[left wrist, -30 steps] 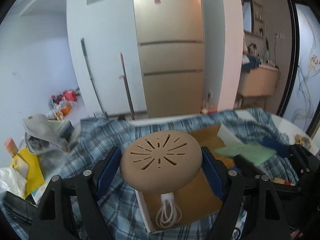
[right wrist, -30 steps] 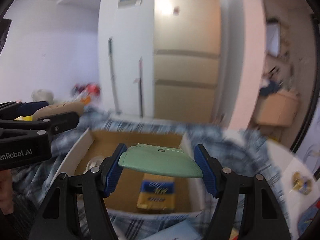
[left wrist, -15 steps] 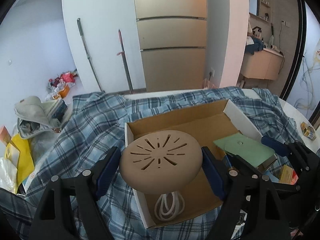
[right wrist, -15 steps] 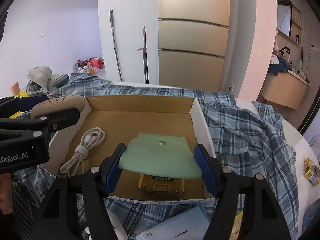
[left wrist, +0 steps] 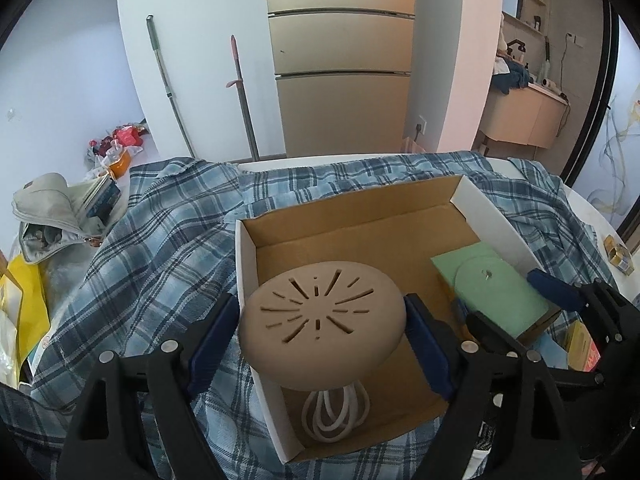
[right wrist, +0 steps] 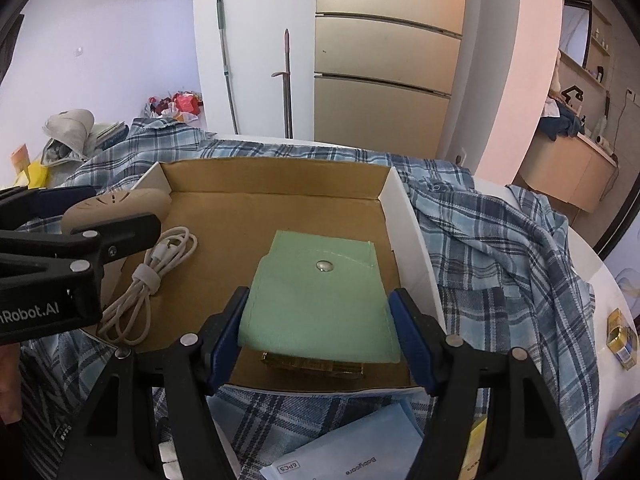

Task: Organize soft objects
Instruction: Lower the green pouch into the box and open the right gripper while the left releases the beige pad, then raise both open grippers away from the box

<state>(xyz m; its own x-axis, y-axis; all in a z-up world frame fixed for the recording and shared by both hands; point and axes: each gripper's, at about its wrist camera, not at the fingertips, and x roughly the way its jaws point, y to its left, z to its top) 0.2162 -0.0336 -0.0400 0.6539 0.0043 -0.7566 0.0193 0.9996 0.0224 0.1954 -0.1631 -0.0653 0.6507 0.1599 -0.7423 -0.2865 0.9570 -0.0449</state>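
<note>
A round tan cushion (left wrist: 320, 316) with slits in its top sits between the blue pads of my left gripper (left wrist: 320, 334), over the near left corner of an open cardboard box (left wrist: 245, 264). The jaws are opening, and the pads still touch the cushion's sides. My right gripper (right wrist: 318, 312) has a flat green snap pouch (right wrist: 316, 296) between its pads, lying on a gold packet (right wrist: 312, 365) inside the box (right wrist: 397, 208). Its jaws are opening too, with both pads against the pouch's edges. The left gripper's fingers (right wrist: 80, 248) show at the left of the right wrist view.
A coiled white cable (right wrist: 156, 276) lies in the box's left part, under the cushion (left wrist: 334, 412). The box rests on a blue plaid cloth (left wrist: 152, 264). A pale blue packet (right wrist: 348, 452) lies in front of the box. A small gold box (right wrist: 620, 336) sits at the right.
Both grippers have sunk and tipped down over the box. The green pouch has come down onto the gold packet, and the cushion hangs lower over the cable.
</note>
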